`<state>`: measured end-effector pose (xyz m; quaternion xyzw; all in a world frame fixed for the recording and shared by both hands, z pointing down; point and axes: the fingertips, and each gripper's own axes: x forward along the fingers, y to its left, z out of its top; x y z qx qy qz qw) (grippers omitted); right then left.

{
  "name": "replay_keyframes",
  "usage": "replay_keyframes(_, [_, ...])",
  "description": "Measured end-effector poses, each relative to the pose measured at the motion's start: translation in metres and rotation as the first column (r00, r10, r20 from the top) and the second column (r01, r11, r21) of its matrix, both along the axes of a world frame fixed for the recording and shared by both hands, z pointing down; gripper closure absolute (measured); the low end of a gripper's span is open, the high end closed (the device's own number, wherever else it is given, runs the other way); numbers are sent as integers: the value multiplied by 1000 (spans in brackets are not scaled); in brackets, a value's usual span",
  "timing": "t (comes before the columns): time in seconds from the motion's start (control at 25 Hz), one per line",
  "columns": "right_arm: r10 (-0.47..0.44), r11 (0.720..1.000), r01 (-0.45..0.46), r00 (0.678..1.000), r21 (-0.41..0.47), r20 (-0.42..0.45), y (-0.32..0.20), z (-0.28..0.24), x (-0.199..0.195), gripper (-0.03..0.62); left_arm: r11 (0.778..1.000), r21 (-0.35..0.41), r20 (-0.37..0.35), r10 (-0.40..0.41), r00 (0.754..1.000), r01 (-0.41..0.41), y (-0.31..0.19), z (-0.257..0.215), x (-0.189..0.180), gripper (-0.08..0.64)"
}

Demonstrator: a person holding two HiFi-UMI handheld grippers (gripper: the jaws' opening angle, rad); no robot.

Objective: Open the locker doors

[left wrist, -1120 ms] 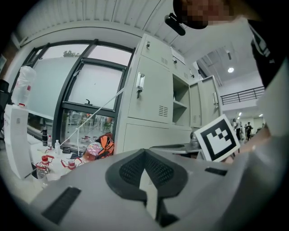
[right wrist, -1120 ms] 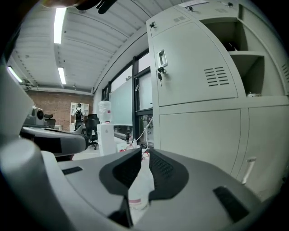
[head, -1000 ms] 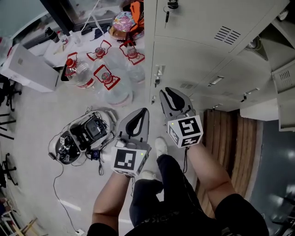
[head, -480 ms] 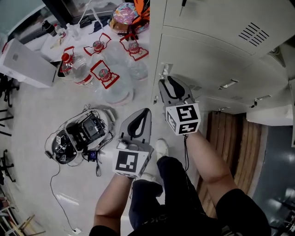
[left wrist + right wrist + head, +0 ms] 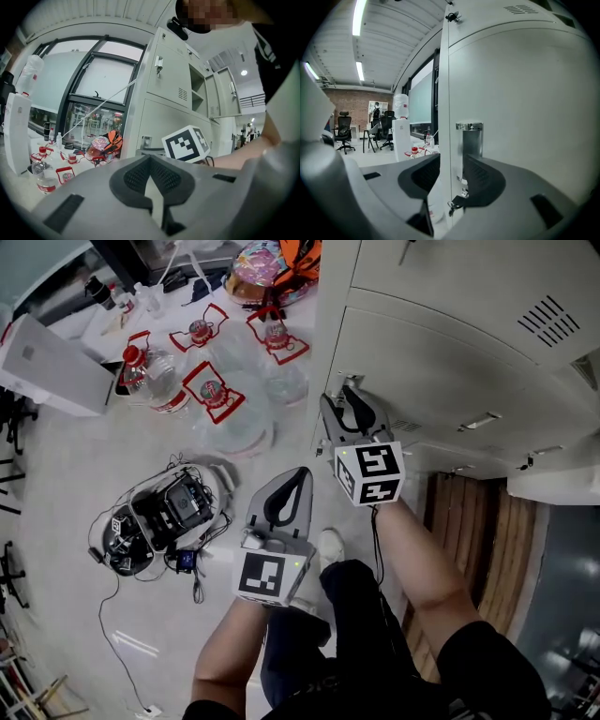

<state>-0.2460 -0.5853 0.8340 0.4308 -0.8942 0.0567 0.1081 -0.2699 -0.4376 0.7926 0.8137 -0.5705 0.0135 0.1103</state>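
Lockers: grey bank at the right of the head view, beside the person's legs.
Door (image 5: 441, 362): shut, flush with its frame; a metal handle (image 5: 469, 140) sits near its left edge, and a key (image 5: 453, 205) hangs below that.
Right gripper (image 5: 349, 395): up against the door's left edge. Its jaws stand apart and have just been opening. The door edge and handle lie between them (the pads do not look pressed on either).
Left gripper (image 5: 292, 479): lower and left of the right one, away from the lockers, pointing over the floor. Its jaws are together with nothing between them.
Bottles (image 5: 225, 409): clear, red-capped, clustered on the floor left of the lockers.
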Motion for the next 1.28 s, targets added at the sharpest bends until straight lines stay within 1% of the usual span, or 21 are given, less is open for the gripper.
replay_keyframes(0.28, [19, 1000, -19, 1000, 6, -15, -8, 1, -6, 446, 1000, 2, 0, 18, 1000, -18, 2, 2, 2, 561])
replay_keyframes(0.4, [34, 999, -34, 999, 5, -21, -8, 1, -5, 465, 1000, 4, -1, 19, 1000, -19, 5, 1, 1, 561])
replay_keyframes(0.52, [36, 999, -36, 999, 5, -41, 0, 1, -3, 470, 1000, 3, 7, 24, 1000, -24, 10, -2, 0, 561])
replay_keyframes(0.8, [50, 999, -49, 996, 10, -78, 31, 1, 5, 496, 999, -27, -12, 20, 1000, -20, 28, -8, -3, 561])
replay_keyframes(1.08, [34, 999, -36, 994, -11, -108, 71, 2, 16, 489, 998, -53, -17, 36, 999, -37, 55, -16, 4, 561])
replay_keyframes(1.28, [23, 1000, -26, 993, -18, -113, 104, 2, 32, 485, 995, -65, -11, 72, 997, -72, 80, -20, 13, 561])
